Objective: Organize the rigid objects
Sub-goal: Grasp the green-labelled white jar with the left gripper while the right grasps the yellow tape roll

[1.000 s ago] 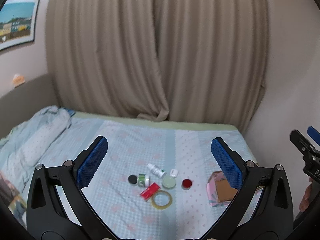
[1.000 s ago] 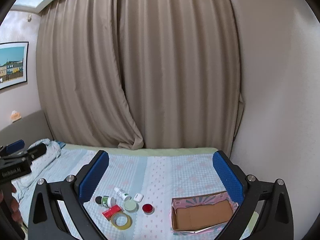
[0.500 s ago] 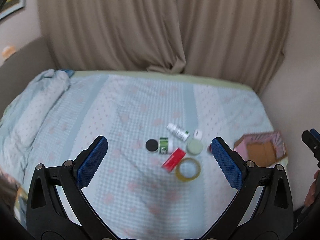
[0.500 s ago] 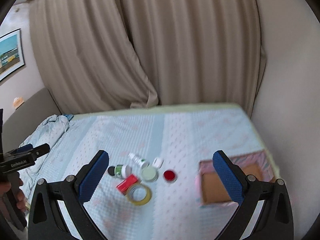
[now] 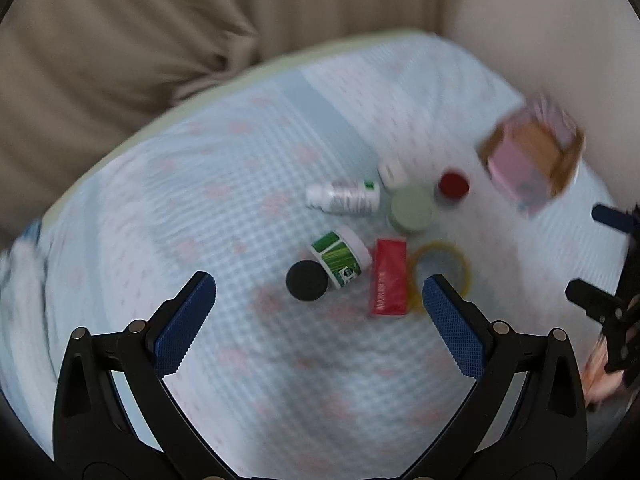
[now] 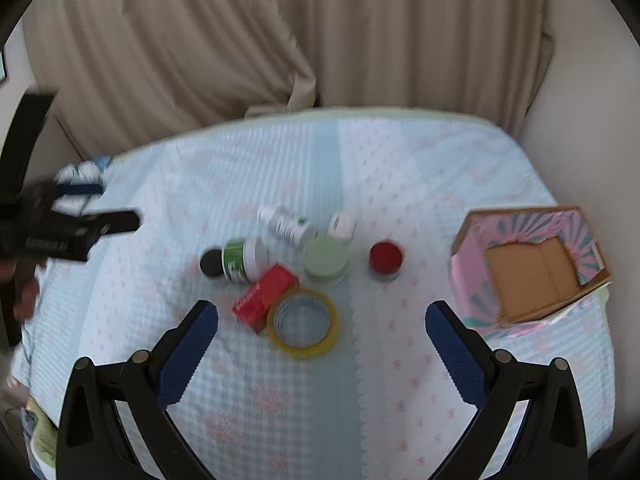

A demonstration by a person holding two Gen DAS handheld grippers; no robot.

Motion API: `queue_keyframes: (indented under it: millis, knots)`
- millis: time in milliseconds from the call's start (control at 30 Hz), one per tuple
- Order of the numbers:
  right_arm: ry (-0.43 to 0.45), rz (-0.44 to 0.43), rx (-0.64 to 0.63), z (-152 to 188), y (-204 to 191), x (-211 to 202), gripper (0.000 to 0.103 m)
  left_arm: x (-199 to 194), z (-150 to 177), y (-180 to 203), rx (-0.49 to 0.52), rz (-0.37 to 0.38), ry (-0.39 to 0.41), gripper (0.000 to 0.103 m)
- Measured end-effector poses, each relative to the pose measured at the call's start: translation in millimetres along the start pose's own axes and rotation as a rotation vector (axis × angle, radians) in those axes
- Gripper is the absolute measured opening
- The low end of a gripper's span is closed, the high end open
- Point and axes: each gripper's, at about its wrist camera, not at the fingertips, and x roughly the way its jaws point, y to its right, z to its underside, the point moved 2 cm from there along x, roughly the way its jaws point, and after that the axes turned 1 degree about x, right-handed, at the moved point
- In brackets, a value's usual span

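Small objects lie clustered on the blue bedspread: a green-labelled jar with a black lid, a white bottle, a red box, a yellow tape roll, a pale green lid and a red cap. The right wrist view shows the tape roll, red box, jar and red cap. A pink open box sits at right, also in the left wrist view. My left gripper and right gripper are open and empty above the cluster.
Beige curtains hang behind the bed. The wall runs along the bed's right side, close to the pink box. A crumpled blanket lies at the far left of the bed.
Both grippers have tilted down and moved closer to the bed, so the cluster of objects now looks larger and nearer the fingers. Both stay open.
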Motion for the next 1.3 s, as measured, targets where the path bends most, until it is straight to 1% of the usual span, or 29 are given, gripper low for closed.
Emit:
queue_keyframes:
  millis: [133, 167, 300, 467, 533, 600, 633, 700, 733, 833, 867, 1000, 1033, 1100, 1300]
  knots:
    - [-0.093, -0.012, -0.028, 16, -14, 56, 0.103, 69, -12, 11, 0.167, 0.060, -0.098, 0.102]
    - [-0.123, -0.012, -0.036, 20, -16, 72, 0.103, 89, -14, 16, 0.219, 0.064, -0.129, 0.102]
    - [-0.212, 0.005, -0.065, 38, -22, 121, 0.103, 143, -15, 29, 0.367, 0.082, -0.215, 0.102]
    - [-0.289, 0.003, -0.065, 53, -18, 166, 0.103, 186, -11, 39, 0.492, 0.107, -0.300, 0.102]
    - [-0.322, 0.018, -0.071, 58, -16, 182, 0.103, 197, -9, 41, 0.521, 0.119, -0.327, 0.102]
    - [-0.362, 0.009, -0.055, 62, -12, 197, 0.103, 206, -7, 43, 0.550, 0.121, -0.351, 0.101]
    - [-0.377, 0.002, -0.043, 64, -10, 204, 0.103, 211, -5, 45, 0.561, 0.125, -0.361, 0.100]
    - [-0.394, -0.015, -0.033, 65, -7, 213, 0.103, 218, -4, 47, 0.571, 0.133, -0.380, 0.095]
    - [-0.394, -0.014, -0.037, 65, -7, 216, 0.103, 221, -4, 48, 0.570, 0.138, -0.386, 0.093]
    - [-0.391, -0.004, -0.065, 63, -6, 221, 0.103, 230, -3, 52, 0.569, 0.157, -0.408, 0.084]
    - [-0.392, -0.003, -0.073, 62, -6, 222, 0.103, 232, -1, 55, 0.575, 0.170, -0.419, 0.077]
    - [-0.393, -0.013, -0.122, 54, -7, 221, 0.102, 235, 3, 64, 0.605, 0.158, -0.411, 0.075]
    - [-0.392, -0.019, -0.138, 53, -7, 221, 0.096, 235, 3, 65, 0.601, 0.159, -0.410, 0.075]
    - [-0.404, -0.030, -0.164, 51, -9, 221, 0.096, 234, 3, 64, 0.589, 0.162, -0.413, 0.074]
    - [-0.408, -0.019, -0.160, 51, -7, 216, 0.096, 234, -3, 64, 0.561, 0.138, -0.411, 0.074]
